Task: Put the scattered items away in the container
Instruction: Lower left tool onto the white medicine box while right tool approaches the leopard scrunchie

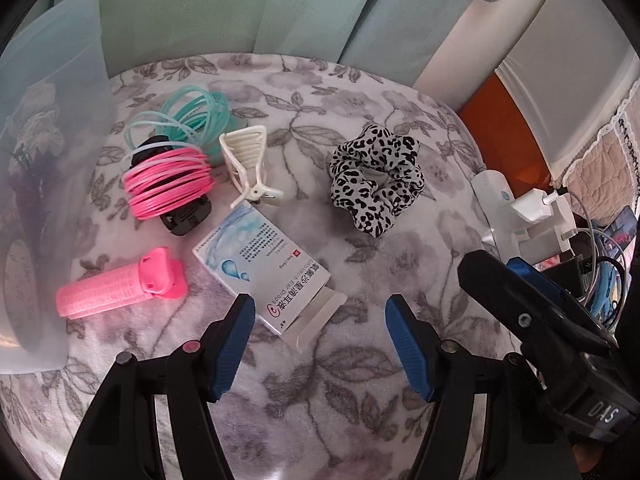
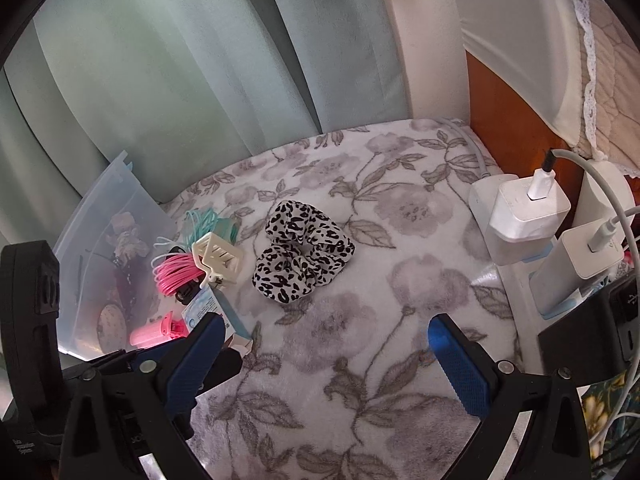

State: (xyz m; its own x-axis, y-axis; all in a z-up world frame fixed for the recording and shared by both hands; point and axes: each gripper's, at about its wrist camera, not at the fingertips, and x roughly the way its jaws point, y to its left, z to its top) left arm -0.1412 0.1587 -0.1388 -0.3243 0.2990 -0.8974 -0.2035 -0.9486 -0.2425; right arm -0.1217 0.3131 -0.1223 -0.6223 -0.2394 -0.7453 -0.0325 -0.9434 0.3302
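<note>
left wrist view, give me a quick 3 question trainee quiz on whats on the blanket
1. True or false: the left gripper is shut on the ear drops box.
2. Which item lies nearest the power strip? A) pink hair roller B) leopard scrunchie C) white claw clip
3. Fill in: the pink cord is wound around a ____ object.

Key: 1 false, its jaws stand open; 2 B; 3 black.

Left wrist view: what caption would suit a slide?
Open left gripper above an ear-drops box, beside a pink hair roller, on floral cloth.
</note>
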